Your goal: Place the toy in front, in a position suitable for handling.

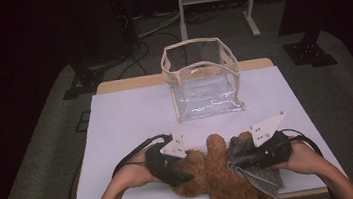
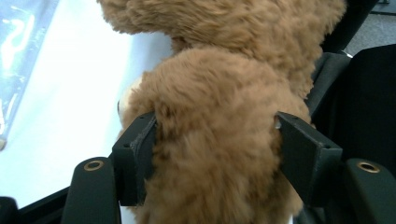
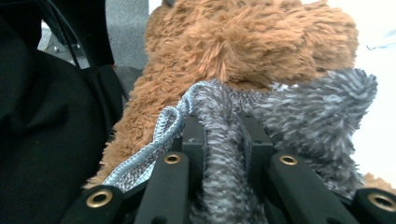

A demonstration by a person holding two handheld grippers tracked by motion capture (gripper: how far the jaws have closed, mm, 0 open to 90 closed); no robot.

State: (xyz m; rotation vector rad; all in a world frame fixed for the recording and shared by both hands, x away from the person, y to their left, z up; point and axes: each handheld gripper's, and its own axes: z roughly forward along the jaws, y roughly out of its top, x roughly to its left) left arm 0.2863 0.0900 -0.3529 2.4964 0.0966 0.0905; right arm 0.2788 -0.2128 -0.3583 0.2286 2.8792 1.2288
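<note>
Hidden in part: brown teddy bear (image 1: pixel 211 168) lying across the near edge of the white table (image 1: pixel 126 120), its lower body cut off by the bottom of the high view and partly covered by both grippers. No face to make out anywhere; in the left gripper view just fur, the top of the bear (image 2: pixel 219 116) cut off by the frame. Hard to tell which limb or body part sits between the jaws there.

Left gripper (image 1: pixel 172 166) at the bear's left side, jaws set on either flank of a rounded plush part, both pads against the fur: grasping the bear, not clenched tight. Right gripper (image 1: pixel 244 159) at the bear's right side, jaws pinched close together on a grey fuzzy cloth (image 1: pixel 255 171); in the right gripper view the cloth (image 3: pixel 224 154) bunched between the pads, a braided hem looping off to one side, the bear (image 3: pixel 243 42) just behind and touching it. Far edge of the cloth draped toward the table's near edge.

Farther back, well apart from the bear: clear plastic bag (image 1: pixel 202 76) with a beige rim, standing upright and open, nothing to be seen inside.
</note>
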